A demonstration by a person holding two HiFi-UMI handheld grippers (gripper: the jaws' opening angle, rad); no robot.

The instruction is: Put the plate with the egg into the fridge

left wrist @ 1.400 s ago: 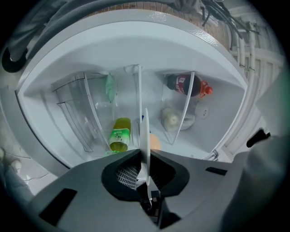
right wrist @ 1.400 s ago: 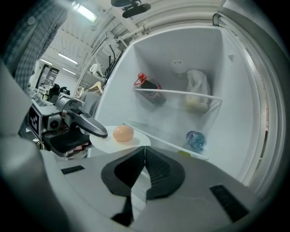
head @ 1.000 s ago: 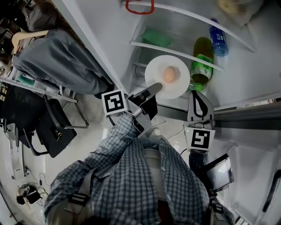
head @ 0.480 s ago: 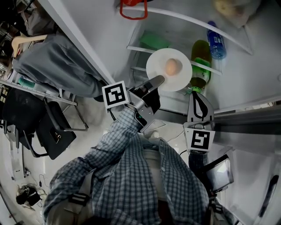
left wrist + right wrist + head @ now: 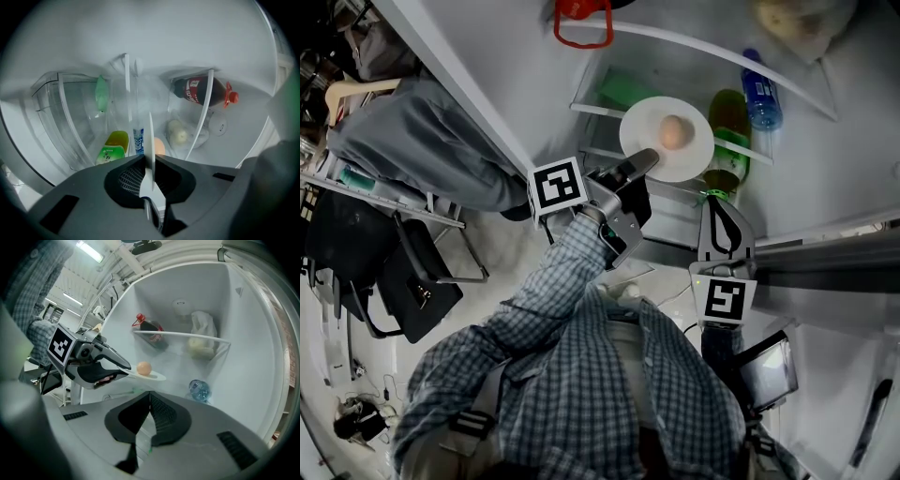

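The open fridge [image 5: 502,66] holds a dark bottle [image 5: 201,91] with a red label, clear only in the gripper views, a green bottle [image 5: 729,117] and a blue-labelled water bottle [image 5: 764,86], but none of the print is legible. The left tool [image 5: 639,169] is clamped on the rim of the plate [image 5: 661,155], held inside the fridge with the egg [image 5: 673,132] on it. The right tool [image 5: 722,225], jaws together on nothing, hangs below

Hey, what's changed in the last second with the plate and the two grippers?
The left gripper, shut on the rim of the plate, carried it and the egg farther into the fridge, up and slightly right in the head view. Nothing was grasped or released. The right gripper stayed shut and empty; the green bottle and blue bottle did not move.
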